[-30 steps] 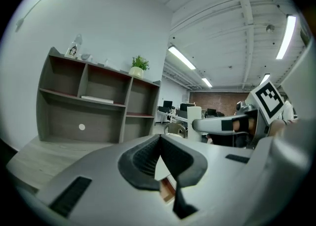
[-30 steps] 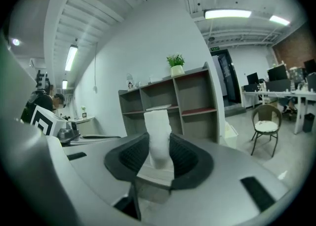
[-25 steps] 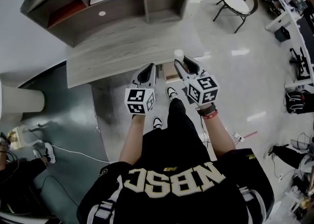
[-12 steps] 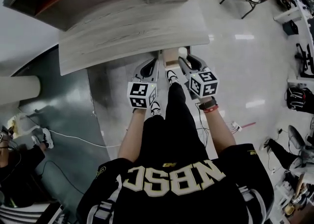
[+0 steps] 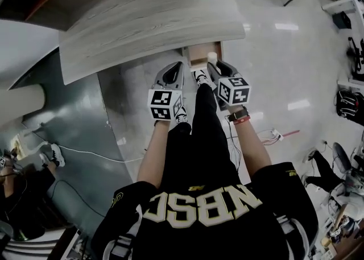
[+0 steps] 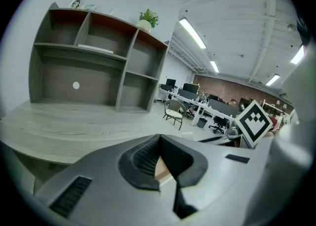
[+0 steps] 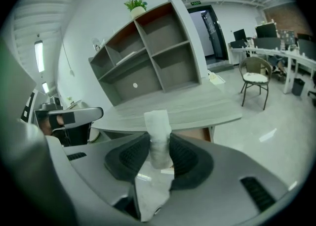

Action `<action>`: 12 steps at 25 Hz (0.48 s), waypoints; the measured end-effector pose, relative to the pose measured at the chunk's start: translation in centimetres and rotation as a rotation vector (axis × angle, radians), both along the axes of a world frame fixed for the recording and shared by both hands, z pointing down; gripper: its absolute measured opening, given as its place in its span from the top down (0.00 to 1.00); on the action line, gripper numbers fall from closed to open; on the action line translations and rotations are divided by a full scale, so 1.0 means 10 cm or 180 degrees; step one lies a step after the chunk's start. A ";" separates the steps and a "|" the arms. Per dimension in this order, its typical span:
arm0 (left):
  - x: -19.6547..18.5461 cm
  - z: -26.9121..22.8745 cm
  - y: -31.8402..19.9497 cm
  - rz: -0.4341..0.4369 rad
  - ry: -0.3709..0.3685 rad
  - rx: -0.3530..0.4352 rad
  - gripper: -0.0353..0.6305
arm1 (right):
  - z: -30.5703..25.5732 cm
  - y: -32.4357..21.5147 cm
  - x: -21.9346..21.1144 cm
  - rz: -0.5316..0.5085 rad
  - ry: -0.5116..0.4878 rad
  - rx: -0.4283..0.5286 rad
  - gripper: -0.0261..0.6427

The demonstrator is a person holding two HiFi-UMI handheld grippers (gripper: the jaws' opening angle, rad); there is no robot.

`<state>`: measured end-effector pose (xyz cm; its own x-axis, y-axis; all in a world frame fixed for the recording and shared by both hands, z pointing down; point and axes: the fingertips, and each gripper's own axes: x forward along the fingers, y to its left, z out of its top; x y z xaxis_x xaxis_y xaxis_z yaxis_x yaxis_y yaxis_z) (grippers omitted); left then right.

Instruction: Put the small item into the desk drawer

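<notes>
The right gripper (image 5: 214,66) is clenched on the small white item (image 7: 157,132), just above the wooden drawer (image 5: 197,56) that sticks out under the desk (image 5: 149,24) edge. The left gripper (image 5: 172,70), beside it, is closed and empty. Open floor (image 5: 284,65) lies to the right.

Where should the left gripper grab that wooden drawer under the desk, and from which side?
Grip the drawer by its front edge, coming from the person's side with the left gripper. The drawer sticks out from under the desk towards the person, so that edge is the free part nearest. No handle can be made out.
</notes>
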<state>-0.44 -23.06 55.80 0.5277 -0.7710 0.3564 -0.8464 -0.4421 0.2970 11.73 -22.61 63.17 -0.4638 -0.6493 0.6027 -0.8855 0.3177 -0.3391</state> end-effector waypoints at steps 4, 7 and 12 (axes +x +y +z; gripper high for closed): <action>0.04 0.16 0.03 0.0030 -0.0038 -0.0106 0.93 | 0.24 0.01 0.00 -0.0028 0.0085 -0.0138 0.76; 0.05 0.29 0.05 0.0016 -0.0032 -0.0196 0.93 | 0.48 0.01 0.00 -0.0065 0.0144 -0.0235 0.76; 0.06 0.48 -0.03 -0.0081 0.0002 -0.0316 0.93 | 0.85 -0.07 0.00 -0.0136 0.0220 -0.0381 0.76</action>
<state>0.18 -23.31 60.59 0.5088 -0.7450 0.4314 -0.8567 -0.3889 0.3389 11.68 -23.31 71.70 -0.4443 -0.5514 0.7061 -0.8945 0.3167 -0.3155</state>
